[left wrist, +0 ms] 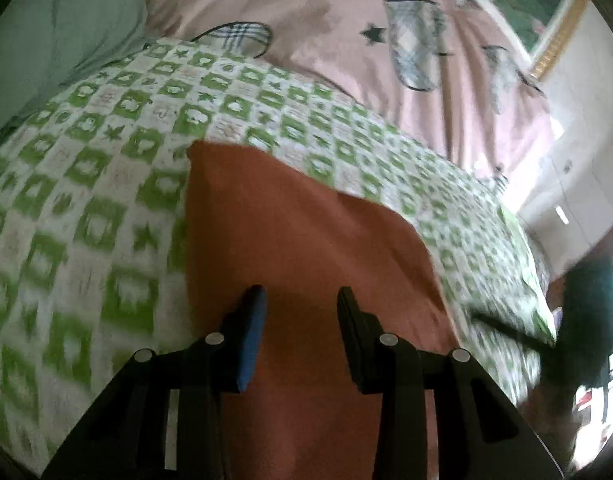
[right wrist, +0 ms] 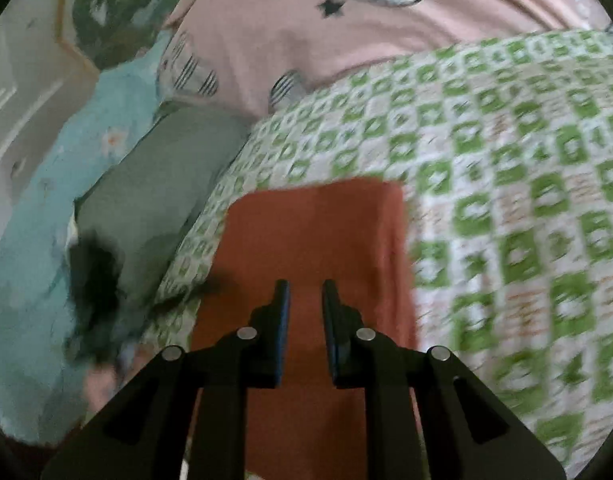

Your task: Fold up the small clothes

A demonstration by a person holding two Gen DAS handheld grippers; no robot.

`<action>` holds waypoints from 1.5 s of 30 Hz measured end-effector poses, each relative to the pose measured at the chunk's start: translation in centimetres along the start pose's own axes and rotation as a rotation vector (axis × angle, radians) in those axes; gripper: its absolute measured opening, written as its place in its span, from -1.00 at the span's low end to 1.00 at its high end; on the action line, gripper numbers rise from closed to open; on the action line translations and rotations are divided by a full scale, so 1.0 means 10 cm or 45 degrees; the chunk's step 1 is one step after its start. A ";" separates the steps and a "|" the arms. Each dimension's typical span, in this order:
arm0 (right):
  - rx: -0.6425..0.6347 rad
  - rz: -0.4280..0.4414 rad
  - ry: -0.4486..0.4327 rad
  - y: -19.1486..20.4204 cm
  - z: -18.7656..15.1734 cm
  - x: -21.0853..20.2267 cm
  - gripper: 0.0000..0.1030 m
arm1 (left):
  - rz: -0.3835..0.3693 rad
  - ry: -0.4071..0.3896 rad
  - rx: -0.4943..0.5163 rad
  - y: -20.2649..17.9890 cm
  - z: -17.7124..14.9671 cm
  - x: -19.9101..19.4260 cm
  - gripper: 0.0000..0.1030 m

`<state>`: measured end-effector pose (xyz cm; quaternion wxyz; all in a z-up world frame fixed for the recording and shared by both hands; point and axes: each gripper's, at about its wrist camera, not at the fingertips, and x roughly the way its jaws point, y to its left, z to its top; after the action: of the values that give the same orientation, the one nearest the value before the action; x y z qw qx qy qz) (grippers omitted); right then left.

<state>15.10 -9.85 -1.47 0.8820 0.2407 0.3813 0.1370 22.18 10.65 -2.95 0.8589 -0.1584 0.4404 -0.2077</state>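
A rust-orange garment [left wrist: 298,232] lies flat on the green-and-white checked bedspread [left wrist: 86,184]. In the left wrist view my left gripper [left wrist: 301,294] is open, its two black fingers apart above the cloth's near part, holding nothing. The other gripper shows as a dark blur [left wrist: 582,320] at the right. In the right wrist view the same garment [right wrist: 314,232] lies as a folded rectangle on the bedspread [right wrist: 506,208]. My right gripper [right wrist: 305,288] is open with a narrow gap, over the cloth, holding nothing. The left gripper shows as a dark blur [right wrist: 94,280] at the left.
A pink patterned quilt [left wrist: 326,12] lies bunched at the back of the bed. A grey-green pillow [right wrist: 154,184] and a light blue flowered cloth [right wrist: 38,240] lie at the bed's side. A framed picture [left wrist: 546,12] hangs on the wall.
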 end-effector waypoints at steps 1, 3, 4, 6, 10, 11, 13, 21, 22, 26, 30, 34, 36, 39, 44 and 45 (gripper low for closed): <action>-0.016 -0.004 0.032 0.02 -0.05 0.08 -0.66 | 0.003 0.020 -0.025 0.07 0.13 0.13 -0.31; -0.007 -0.026 0.075 -0.01 -0.13 0.23 -0.66 | 0.038 0.050 -0.036 0.18 0.30 0.32 -0.35; 0.016 -0.029 0.096 -0.05 -0.17 0.30 -0.66 | 0.077 0.063 -0.034 0.23 0.38 0.42 -0.48; 0.070 -0.007 0.117 -0.16 -0.24 0.38 -0.66 | 0.138 0.064 -0.037 0.32 0.50 0.54 -0.55; 0.085 0.027 0.108 -0.22 -0.25 0.39 -0.66 | 0.176 0.037 -0.111 0.57 0.67 0.58 -0.55; 0.079 0.026 0.110 -0.22 -0.25 0.39 -0.66 | 0.204 0.019 -0.133 0.63 0.71 0.56 -0.55; 0.078 0.025 0.109 -0.23 -0.26 0.36 -0.66 | 0.258 -0.016 -0.167 0.72 0.78 0.49 -0.55; 0.098 -0.008 0.068 -0.20 -0.26 0.21 -0.66 | 0.162 -0.094 -0.159 0.59 0.47 -0.12 -0.50; 0.098 -0.011 0.061 -0.20 -0.27 0.19 -0.66 | 0.132 -0.094 -0.147 0.52 0.36 -0.20 -0.49; 0.111 -0.038 0.045 -0.22 -0.31 0.10 -0.66 | 0.028 -0.080 -0.081 0.21 -0.09 -0.46 -0.47; 0.116 -0.053 0.031 -0.21 -0.40 0.00 -0.66 | -0.032 -0.044 0.013 -0.09 -0.56 -0.68 -0.44; 0.088 -0.065 0.023 -0.13 -0.52 -0.12 -0.66 | -0.048 -0.005 0.071 -0.22 -0.94 -0.80 -0.44; 0.052 -0.079 0.026 -0.07 -0.58 -0.16 -0.66 | -0.034 0.008 0.090 -0.23 -1.10 -0.85 -0.44; -0.017 -0.175 0.040 -0.04 -0.70 -0.16 -0.66 | 0.009 0.029 0.119 -0.22 -1.31 -0.82 -0.41; 0.026 -0.262 0.057 -0.23 -0.80 -0.03 -0.71 | 0.067 0.025 0.130 -0.22 -1.49 -0.67 -0.42; 0.022 -0.272 0.052 -0.22 -0.80 -0.03 -0.71 | 0.084 0.018 0.137 -0.25 -1.50 -0.67 -0.42</action>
<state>9.11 -9.27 -7.16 0.8815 0.2035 0.4238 0.0437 5.83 10.51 -5.64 0.8695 -0.0957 0.4397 -0.2037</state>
